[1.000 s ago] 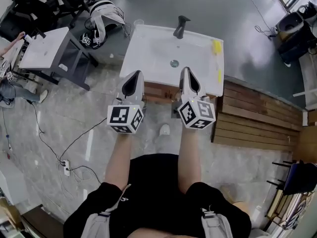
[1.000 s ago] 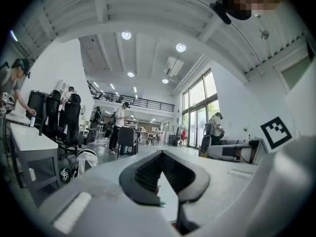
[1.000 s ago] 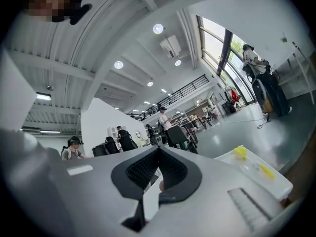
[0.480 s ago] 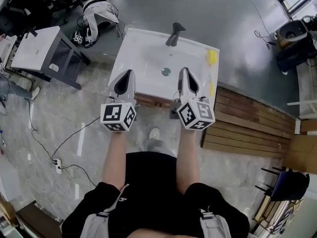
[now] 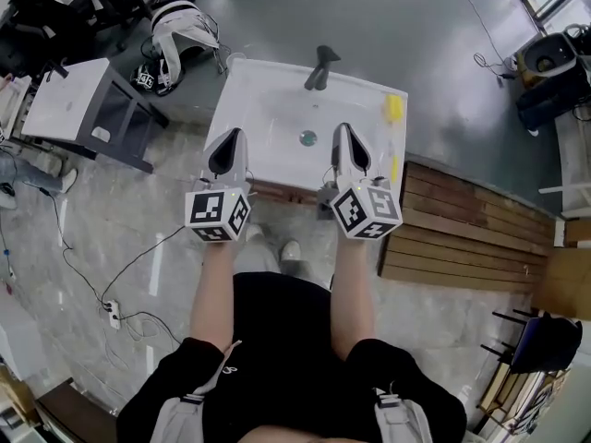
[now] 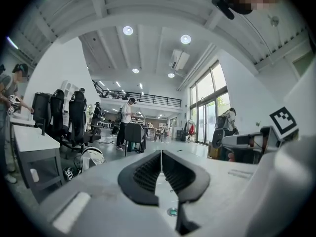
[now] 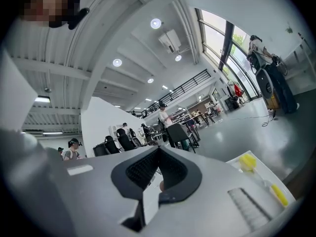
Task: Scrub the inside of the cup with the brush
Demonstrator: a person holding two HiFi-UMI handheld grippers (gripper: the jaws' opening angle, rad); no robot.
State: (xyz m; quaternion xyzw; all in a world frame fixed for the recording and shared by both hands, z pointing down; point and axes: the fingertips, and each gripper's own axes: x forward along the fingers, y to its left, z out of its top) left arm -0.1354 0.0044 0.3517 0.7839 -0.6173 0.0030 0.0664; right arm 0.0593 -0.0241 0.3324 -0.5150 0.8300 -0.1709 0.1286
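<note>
Two hand-held claws poised level at the near edge of a white sink (image 5: 268, 100), side by side and apart, the drain (image 5: 307, 137) between them. Jaws of the left gripper (image 5: 231, 141) pressed together, nothing in them; those of the right gripper (image 5: 347, 137) likewise closed and empty. Yellow-headed brush (image 5: 395, 107) lying untouched along the sink's right rim, close to its outer edge, apart from the right jaws. Faucet (image 5: 319, 67) at the far rim. Cup too small to pick out with certainty. Slatted wooden platform (image 5: 462, 229) just beside the sink's right side. Grey table (image 5: 69, 100) standing apart at left, a strip of marbled floor between, with a cable (image 5: 120, 275) trailing to a power strip (image 5: 113, 314). Bare grey floor (image 5: 416, 17) beyond the faucet.
</note>
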